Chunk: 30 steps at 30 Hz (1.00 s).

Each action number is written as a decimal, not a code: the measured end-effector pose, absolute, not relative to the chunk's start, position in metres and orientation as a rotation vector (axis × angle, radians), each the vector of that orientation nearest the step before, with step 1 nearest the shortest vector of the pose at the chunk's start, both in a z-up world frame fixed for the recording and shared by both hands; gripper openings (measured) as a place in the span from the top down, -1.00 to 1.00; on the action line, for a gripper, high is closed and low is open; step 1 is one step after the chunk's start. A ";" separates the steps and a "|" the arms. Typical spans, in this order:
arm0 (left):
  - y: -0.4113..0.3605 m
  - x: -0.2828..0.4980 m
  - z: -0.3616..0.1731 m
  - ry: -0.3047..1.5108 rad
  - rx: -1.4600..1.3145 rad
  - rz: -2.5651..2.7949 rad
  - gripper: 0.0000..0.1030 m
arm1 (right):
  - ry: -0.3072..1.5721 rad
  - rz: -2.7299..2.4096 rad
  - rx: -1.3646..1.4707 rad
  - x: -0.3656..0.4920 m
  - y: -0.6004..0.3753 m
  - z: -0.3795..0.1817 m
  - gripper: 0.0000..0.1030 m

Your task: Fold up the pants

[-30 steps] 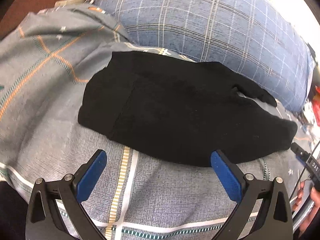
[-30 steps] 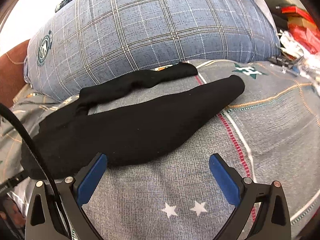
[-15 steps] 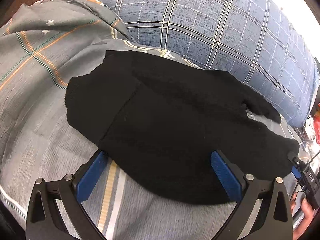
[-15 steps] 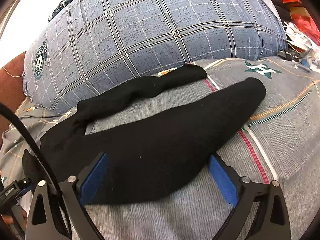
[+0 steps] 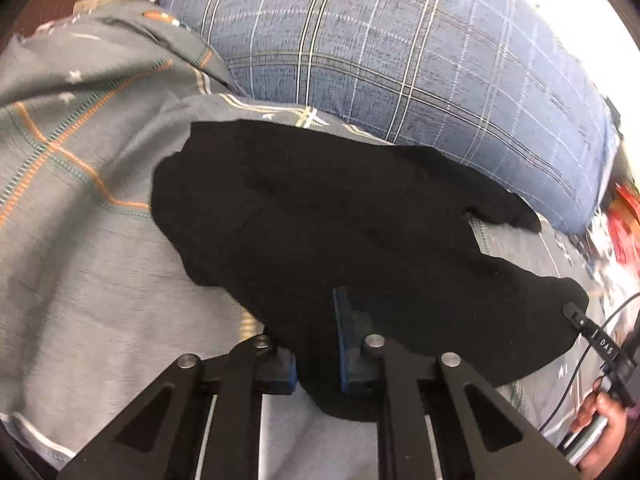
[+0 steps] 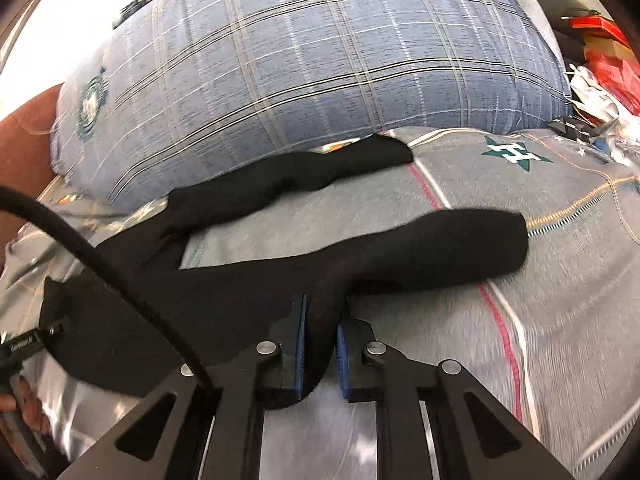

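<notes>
Black pants [image 5: 360, 232] lie spread on a grey patterned bedspread [image 5: 80, 240]. In the left wrist view their waist end is nearest. My left gripper [image 5: 316, 320] is closing on the near edge of that end, with a fold of black fabric pinched between its blue pads. In the right wrist view the pants [image 6: 400, 256] stretch to the right with both legs apart, the far leg [image 6: 288, 184] against the pillow. My right gripper [image 6: 322, 320] is closing on the near leg's edge, a ridge of fabric squeezed between its pads.
A big blue plaid pillow [image 5: 400, 60] [image 6: 320, 60] bounds the far side of the bedspread [image 6: 560, 280]. Red and white clutter [image 6: 608, 56] lies off its right end. A hand [image 5: 600, 412] with the other gripper shows at the left wrist view's right edge.
Both grippers moved forward over the pants' near edge, then went from wide open to closed on the black fabric. The fabric bunches up between each pair of pads.
</notes>
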<state>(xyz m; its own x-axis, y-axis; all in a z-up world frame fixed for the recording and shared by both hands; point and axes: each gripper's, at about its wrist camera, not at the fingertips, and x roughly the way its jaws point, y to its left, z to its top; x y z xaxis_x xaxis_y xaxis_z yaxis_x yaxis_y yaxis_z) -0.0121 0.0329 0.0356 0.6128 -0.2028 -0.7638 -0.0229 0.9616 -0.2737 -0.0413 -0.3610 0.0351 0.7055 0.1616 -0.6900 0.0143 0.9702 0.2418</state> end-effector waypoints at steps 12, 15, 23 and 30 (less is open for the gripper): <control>0.057 -0.053 0.025 0.924 -0.191 -0.080 -0.22 | 0.787 0.037 0.285 -0.097 -0.394 0.035 -0.32; 0.064 -0.064 0.034 0.906 -0.230 -0.076 -0.34 | 0.782 -0.057 0.296 -0.097 -0.430 0.045 -0.43; 0.043 -0.074 0.062 0.865 -0.222 -0.127 -0.42 | 0.846 -0.095 0.336 -0.047 -0.477 0.023 -0.39; 0.002 -0.067 0.066 0.882 -0.197 -0.220 -0.42 | 0.759 0.003 0.284 -0.061 -0.461 0.057 0.86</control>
<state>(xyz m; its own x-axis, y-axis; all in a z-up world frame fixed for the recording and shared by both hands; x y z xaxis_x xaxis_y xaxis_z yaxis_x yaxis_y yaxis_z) -0.0666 0.0024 0.0658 0.6157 -0.2705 -0.7401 0.1087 0.9594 -0.2602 -0.0613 -0.4609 0.0571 0.7275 0.1047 -0.6781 0.0993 0.9618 0.2551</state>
